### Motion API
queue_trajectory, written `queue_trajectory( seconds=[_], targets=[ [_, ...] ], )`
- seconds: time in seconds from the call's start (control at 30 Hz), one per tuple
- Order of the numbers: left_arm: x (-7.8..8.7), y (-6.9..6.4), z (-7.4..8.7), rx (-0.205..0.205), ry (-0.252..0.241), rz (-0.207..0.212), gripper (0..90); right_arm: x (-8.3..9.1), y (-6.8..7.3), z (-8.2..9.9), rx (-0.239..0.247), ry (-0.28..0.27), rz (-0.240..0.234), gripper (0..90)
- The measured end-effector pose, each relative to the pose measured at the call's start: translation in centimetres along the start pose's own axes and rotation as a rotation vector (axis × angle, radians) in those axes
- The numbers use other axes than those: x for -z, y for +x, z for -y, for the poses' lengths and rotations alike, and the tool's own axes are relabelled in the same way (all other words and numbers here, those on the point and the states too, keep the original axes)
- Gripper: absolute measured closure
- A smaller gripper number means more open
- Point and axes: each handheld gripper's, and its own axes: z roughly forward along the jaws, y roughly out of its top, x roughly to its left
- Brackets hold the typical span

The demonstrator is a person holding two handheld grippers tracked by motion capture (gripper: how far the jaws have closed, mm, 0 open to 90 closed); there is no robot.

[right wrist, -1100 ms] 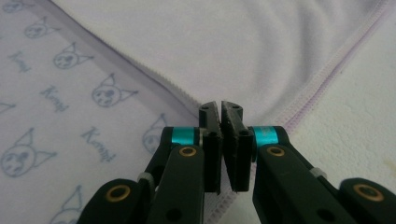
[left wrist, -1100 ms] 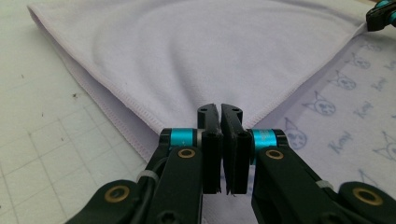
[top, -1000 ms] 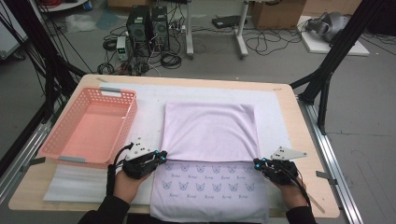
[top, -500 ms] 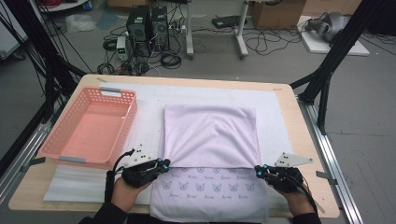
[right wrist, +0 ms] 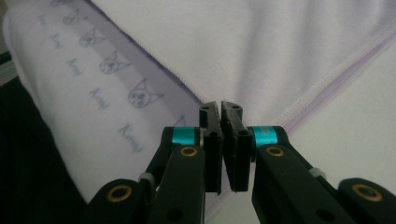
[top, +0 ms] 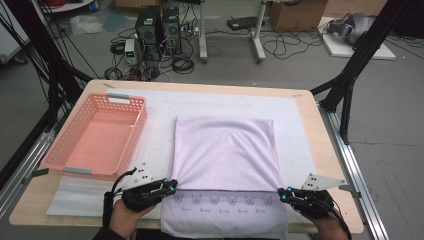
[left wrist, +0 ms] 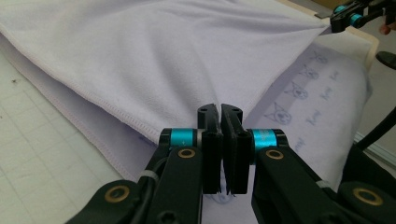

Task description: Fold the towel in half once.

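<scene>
One pale lilac cloth (top: 225, 150) printed with small cat faces lies on one wooden counter (top: 320, 125). One pink plastic lattice basket (top: 95, 137) stands there too. One white foam mat (top: 295, 125) covers the top. Two black hand-held tongs: left (top: 172, 189), right (top: 283, 194).

At left centre of the high view you have a pink basket (top: 97, 137), standing on a white mat (top: 300, 130) that covers most of the counter (top: 327, 165). Beyond the counter's far edge, at upper centre-left, two black computer towers (top: 159, 25) stand on the floor among loose cables (top: 182, 62). A cardboard box (top: 297, 12) sits at the top, right of centre, and a white board (top: 352, 47) lies on the floor at upper right. Black frame posts (top: 357, 65) rise at both sides.
</scene>
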Motion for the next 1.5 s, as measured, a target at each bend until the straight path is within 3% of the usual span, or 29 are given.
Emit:
queue_trajectory(
  seconds=[0.23, 0.67, 0.73, 0.77, 0.8, 0.83, 0.93, 1.1, 1.33, 1.5],
  targets=[
    [0.8, -0.5, 0.7, 0.008, 0.022, 0.019, 86.3, 1.3, 1.3, 0.7, 0.012, 0.007, -0.026, 87.0],
    [1.8, -1.7, 2.1, 0.008, 0.088, 0.044, 86.1, 2.1, 3.2, 1.6, 0.032, 0.062, -0.074, 87.0],
    [1.4, -1.4, 2.1, 0.015, 0.104, 0.033, 80.9, 1.9, 3.2, 1.6, 0.027, 0.065, -0.071, 86.5],
    [1.4, -1.4, 2.1, 0.015, 0.104, 0.033, 69.0, 1.8, 3.1, 1.6, 0.026, 0.064, -0.064, 84.2],
    [1.1, -0.9, 1.9, 0.050, 0.092, 0.007, 58.8, 1.6, 2.8, 1.5, 0.009, 0.053, -0.043, 73.5],
    [1.0, -0.7, 1.8, 0.057, 0.080, -0.008, 54.6, 1.5, 2.6, 1.5, -0.017, 0.042, -0.031, 67.6],
    [0.5, 0.2, 1.2, 0.076, 0.046, -0.036, 43.3, 1.3, 1.6, 1.1, -0.074, 0.012, 0.029, 62.3],
    [-0.6, 2.2, -0.8, 0.070, -0.003, -0.078, 42.6, 0.3, -0.4, 0.0, -0.121, -0.038, 0.131, 61.2],
    [-3.2, 4.7, -2.9, 0.078, -0.041, -0.124, 41.9, -2.0, -3.3, -2.1, -0.145, -0.085, 0.191, 61.1],
    [-5.5, 6.6, -4.0, 0.110, -0.059, -0.172, 39.9, -3.6, -5.4, -3.7, -0.164, -0.101, 0.221, 56.5]
  ],
)
